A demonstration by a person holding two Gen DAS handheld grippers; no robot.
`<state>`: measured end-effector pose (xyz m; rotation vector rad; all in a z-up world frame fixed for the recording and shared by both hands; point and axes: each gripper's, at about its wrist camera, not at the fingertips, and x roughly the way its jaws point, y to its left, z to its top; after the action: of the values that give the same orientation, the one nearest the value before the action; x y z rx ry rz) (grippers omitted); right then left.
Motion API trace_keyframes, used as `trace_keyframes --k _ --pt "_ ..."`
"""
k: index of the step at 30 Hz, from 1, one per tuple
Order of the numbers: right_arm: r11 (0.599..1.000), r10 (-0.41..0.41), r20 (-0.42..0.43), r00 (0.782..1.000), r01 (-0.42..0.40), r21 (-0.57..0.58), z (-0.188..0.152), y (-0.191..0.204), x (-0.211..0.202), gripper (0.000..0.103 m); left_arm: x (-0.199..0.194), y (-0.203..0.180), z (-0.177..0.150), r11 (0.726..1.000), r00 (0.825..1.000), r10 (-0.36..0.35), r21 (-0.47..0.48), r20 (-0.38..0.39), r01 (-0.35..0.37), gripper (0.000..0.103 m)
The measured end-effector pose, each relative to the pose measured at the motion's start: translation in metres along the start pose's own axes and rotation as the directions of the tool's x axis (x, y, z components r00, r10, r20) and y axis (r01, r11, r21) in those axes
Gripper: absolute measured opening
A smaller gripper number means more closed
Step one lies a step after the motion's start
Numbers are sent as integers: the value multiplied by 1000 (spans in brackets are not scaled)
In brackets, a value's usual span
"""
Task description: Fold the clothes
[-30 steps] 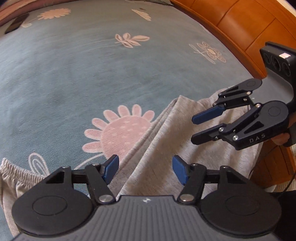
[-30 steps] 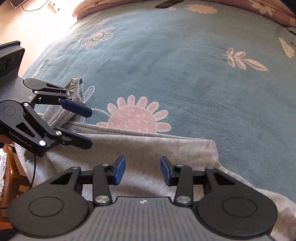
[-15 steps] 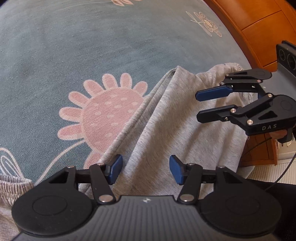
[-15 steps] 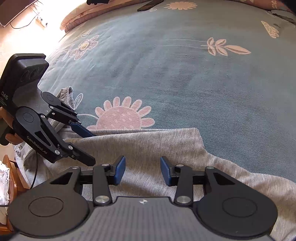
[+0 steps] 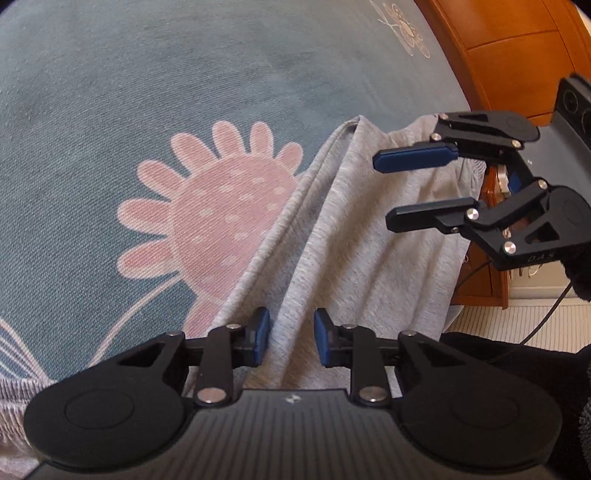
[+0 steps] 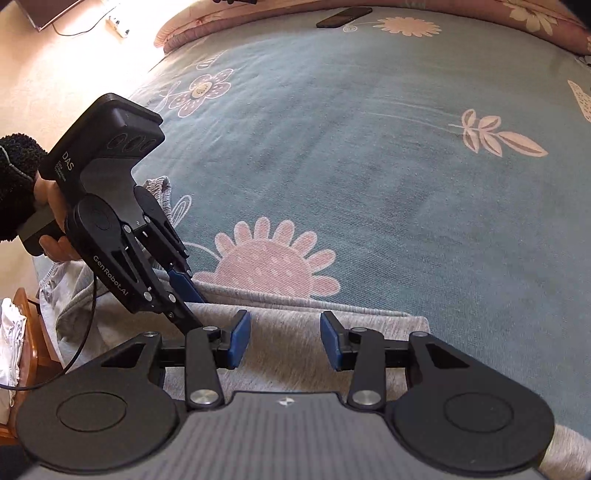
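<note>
A grey garment (image 5: 354, 258) lies crumpled at the near edge of a blue-green flowered bedspread (image 5: 184, 92). My left gripper (image 5: 291, 339) points down at a raised fold of it. Its jaws are closing with the fold between the blue pads (image 5: 260, 338), which do not visibly press on it. In the right wrist view the left gripper (image 6: 197, 312), held by a hand, has its fingertips down on the garment's (image 6: 295, 332) far edge. My right gripper (image 6: 284, 343) hovers open over the grey cloth with nothing gripped. The left wrist view shows the right gripper (image 5: 384, 192) open above the garment's right part.
A wooden bed board (image 5: 517, 55) runs along the right edge in the left wrist view, with pale floor below it. A dark phone (image 6: 343, 16) lies far back on the bedspread (image 6: 369, 147). White cloth (image 6: 11, 332) sits on a wooden piece at the left.
The left gripper has tipped down and dropped closer to the garment, and its jaws have narrowed around a fold. The right gripper has shifted slightly over the cloth and stays open.
</note>
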<state>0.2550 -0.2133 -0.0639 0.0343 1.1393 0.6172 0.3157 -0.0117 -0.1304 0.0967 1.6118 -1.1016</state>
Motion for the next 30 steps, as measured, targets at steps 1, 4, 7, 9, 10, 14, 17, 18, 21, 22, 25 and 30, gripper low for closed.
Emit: trace_keyframes --k 1,4,7,9,10,14,17,18,21,22,25,30 --pt "999 14 -14 1000 -14 -44 6 1 4 50 -1 -4 0 1000 1000 16 21 -1 -16 25" --pt "977 61 -86 994 -78 -199 22 5 21 55 -5 1 -2 1000 1000 11 3 21 -11 25" --pt "932 81 -181 980 -139 -334 37 8 36 55 -14 10 -6 999 997 12 -47 80 -9 14" --pt "902 89 -239 967 -180 -392 43 11 42 55 -19 11 -11 999 994 13 -53 109 -7 10" --pt "888 98 -268 958 -205 -411 45 13 44 55 -21 11 -13 999 993 5 -54 115 1 10" --pt "831 146 -357 923 -310 -461 47 24 54 55 -23 9 -24 999 993 -3 -52 120 9 10" --pt "794 142 -408 902 -350 -497 46 31 65 54 -26 -1 -34 1000 992 4 -4 127 -3 10" --pt "784 136 -417 899 -355 -509 45 32 67 53 -27 -6 -37 1000 992 6 19 129 -9 10" --pt "733 117 -414 903 -360 -577 38 40 61 33 -32 -16 -46 998 989 6 55 150 -15 10" --pt "715 117 -414 903 -366 -596 35 43 56 32 -34 -19 -50 998 988 4 64 157 -14 10" --pt "667 109 -419 902 -379 -642 22 51 42 32 -38 -25 -58 996 987 23 82 161 -36 10" --pt "619 88 -450 889 -403 -674 -1 61 29 33 -36 -32 -68 994 992 35 101 125 -47 10"
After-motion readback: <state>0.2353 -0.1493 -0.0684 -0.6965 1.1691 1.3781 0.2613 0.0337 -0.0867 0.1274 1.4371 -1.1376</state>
